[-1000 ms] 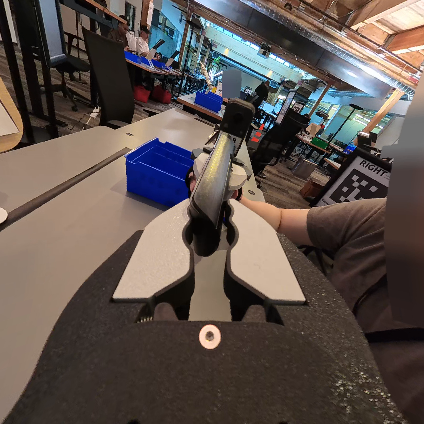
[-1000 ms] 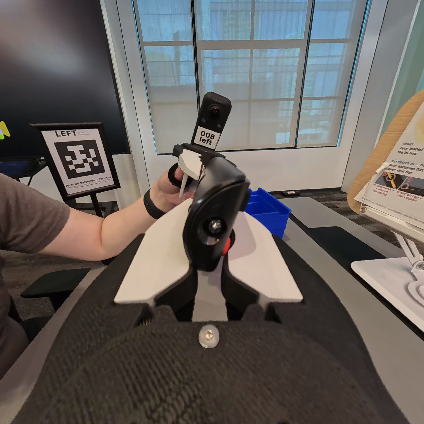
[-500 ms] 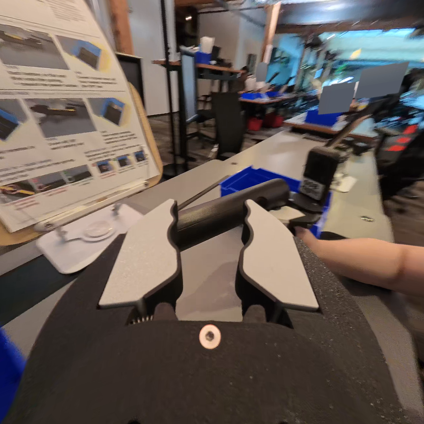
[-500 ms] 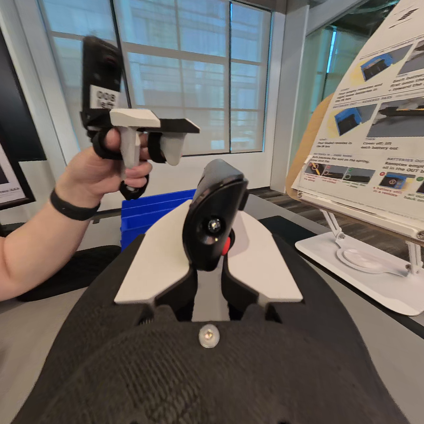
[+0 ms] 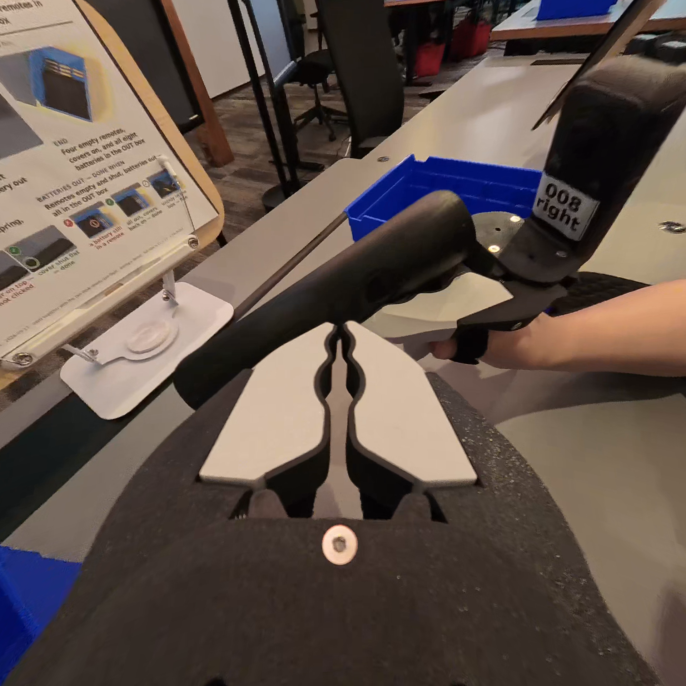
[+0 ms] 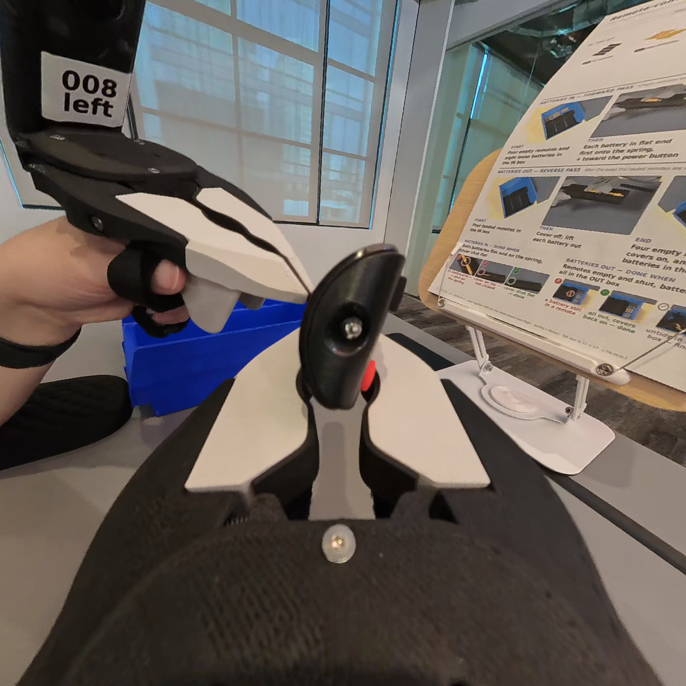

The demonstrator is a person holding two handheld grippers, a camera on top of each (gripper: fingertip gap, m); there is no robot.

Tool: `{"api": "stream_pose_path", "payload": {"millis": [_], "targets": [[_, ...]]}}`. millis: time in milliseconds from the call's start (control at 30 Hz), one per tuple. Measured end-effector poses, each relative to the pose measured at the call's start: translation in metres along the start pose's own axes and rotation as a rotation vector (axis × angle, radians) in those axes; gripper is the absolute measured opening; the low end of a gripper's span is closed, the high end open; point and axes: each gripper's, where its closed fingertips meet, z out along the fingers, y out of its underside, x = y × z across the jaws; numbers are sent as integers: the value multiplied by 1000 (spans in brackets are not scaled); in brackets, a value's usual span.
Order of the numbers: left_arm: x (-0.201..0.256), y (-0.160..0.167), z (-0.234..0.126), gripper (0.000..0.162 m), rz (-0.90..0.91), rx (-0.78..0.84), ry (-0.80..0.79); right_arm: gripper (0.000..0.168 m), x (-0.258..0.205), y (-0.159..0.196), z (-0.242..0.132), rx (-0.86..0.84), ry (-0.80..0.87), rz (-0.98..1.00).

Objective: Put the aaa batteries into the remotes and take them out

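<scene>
The right gripper (image 6: 339, 375) was clamped on a long black plastic remote with a red button (image 6: 343, 326), holding it end-on toward its own camera above the grey table (image 6: 74, 501); in the left wrist view the same remote (image 5: 334, 293) ran slantwise across the frame, just beyond the tips of the left gripper (image 5: 339, 334); that left gripper had its two pale grey fingers (image 5: 274, 408) pressed together and held nothing; from the right wrist view its closed tips (image 6: 297, 293) met the upper left edge of the remote; a blue plastic bin (image 5: 445, 182) stood on the table behind them; a laminated instruction sheet on a white metal stand (image 6: 579, 222) stood to the right; no batteries showed.
</scene>
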Motion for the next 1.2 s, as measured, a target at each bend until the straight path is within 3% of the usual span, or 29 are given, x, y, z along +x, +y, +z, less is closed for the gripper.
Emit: {"api": "stream_pose_path", "payload": {"millis": [300, 433, 600, 667, 733, 800, 1000, 1200], "targets": [[-24, 6, -2, 26, 152, -74, -228, 19, 6, 6, 1, 10, -70, 233], [-62, 1, -25, 31, -32, 17, -288, 20, 22, -8, -9, 133, -96, 359], [-59, 14, -11, 43, -422, 91, 37, 20, 28, -26, -20, 267, -150, 404], [-44, 3, -6, 51, -535, 181, 222, 20, 18, -28, -18, 264, -211, 386], [-32, -5, -6, 48, -618, 238, 372, 20, 5, -27, -14, 239, -261, 357], [-25, -6, -6, 43, -618, 240, 449, 20, -3, -23, -10, 202, -286, 329], [-25, -13, -19, 35, -475, 254, 431, 20, -10, -17, -6, 121, -397, 401], [-14, -14, -32, 25, -442, 221, 542, 23, -18, -17, -8, 65, -505, 446]]}}
